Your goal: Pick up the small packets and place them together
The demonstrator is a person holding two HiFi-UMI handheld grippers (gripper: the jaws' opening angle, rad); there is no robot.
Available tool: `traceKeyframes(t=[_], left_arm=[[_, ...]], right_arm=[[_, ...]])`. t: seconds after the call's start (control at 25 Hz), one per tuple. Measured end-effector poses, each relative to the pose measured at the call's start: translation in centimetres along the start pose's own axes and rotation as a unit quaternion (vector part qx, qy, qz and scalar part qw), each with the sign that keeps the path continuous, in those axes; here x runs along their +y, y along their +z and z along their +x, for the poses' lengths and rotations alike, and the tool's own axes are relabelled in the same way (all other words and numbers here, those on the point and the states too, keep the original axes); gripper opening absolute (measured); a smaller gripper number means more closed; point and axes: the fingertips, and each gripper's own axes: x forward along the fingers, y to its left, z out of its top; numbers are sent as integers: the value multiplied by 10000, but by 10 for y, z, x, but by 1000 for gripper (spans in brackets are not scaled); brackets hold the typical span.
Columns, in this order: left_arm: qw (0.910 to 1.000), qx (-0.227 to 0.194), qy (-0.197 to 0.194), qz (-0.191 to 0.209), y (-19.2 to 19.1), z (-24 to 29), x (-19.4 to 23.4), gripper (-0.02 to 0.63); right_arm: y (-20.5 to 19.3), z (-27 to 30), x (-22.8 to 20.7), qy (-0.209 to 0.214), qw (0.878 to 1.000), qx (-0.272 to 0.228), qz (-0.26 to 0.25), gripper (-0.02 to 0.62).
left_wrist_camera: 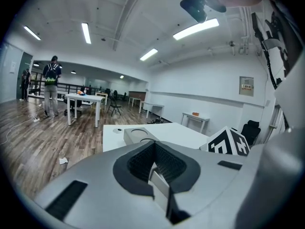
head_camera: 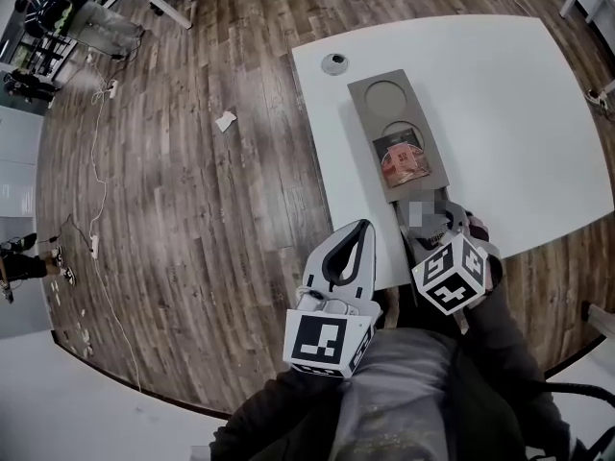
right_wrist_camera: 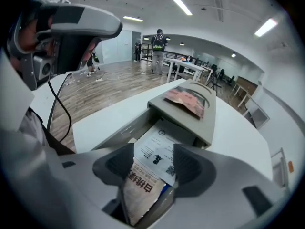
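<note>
A grey tray [head_camera: 404,99] with round recesses lies on the white table [head_camera: 519,113]. On its near recess sits a reddish packet [head_camera: 402,158], also in the right gripper view as the reddish packet [right_wrist_camera: 186,100]. My right gripper [right_wrist_camera: 153,163] points steeply down at the tray's near end [right_wrist_camera: 190,118]. Its jaws stand wide, and a white printed packet [right_wrist_camera: 157,154] lies flat between them, over a tan packet [right_wrist_camera: 138,192] deeper in the throat. The pads do not visibly press on either. My left gripper [head_camera: 363,227] hangs off the table's left edge, shut and empty.
A small round black object [head_camera: 334,62] sits near the table's far left corner. A paper scrap [head_camera: 225,120] and cables [head_camera: 96,171] lie on the wooden floor. A person [left_wrist_camera: 51,82] stands far off by other white tables [left_wrist_camera: 83,101].
</note>
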Motion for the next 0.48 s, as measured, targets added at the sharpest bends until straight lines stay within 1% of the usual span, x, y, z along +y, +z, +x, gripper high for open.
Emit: traceKeyframes(t=[0.08, 0.16, 0.2, 0.24, 0.28, 0.32, 0.48], left_arm=[[10000, 41, 25, -67, -4, 7, 5, 3], [9999, 73, 34, -120, -8, 11, 8, 3], [9999, 84, 32, -136, -8, 12, 8, 3], [9999, 89, 26, -146, -8, 13, 8, 3], [9998, 88, 18, -151, -8, 13, 8, 3], [9999, 82, 10, -150, -8, 13, 9, 3], [9999, 38, 7, -133, -8, 12, 11, 3]], right_arm=[[-3, 5, 0, 62, 9993, 276, -228, 250], [-5, 6, 1, 122, 9983, 457, -344, 247], [-6, 6, -1, 62, 9978, 508, -415, 233], [-6, 6, -6, -90, 9972, 540, -517, 204], [-7, 5, -12, -277, 9960, 564, -635, 91], [-7, 6, -16, -402, 9948, 587, -730, 2], [-8, 8, -17, -379, 9946, 584, -766, 2]])
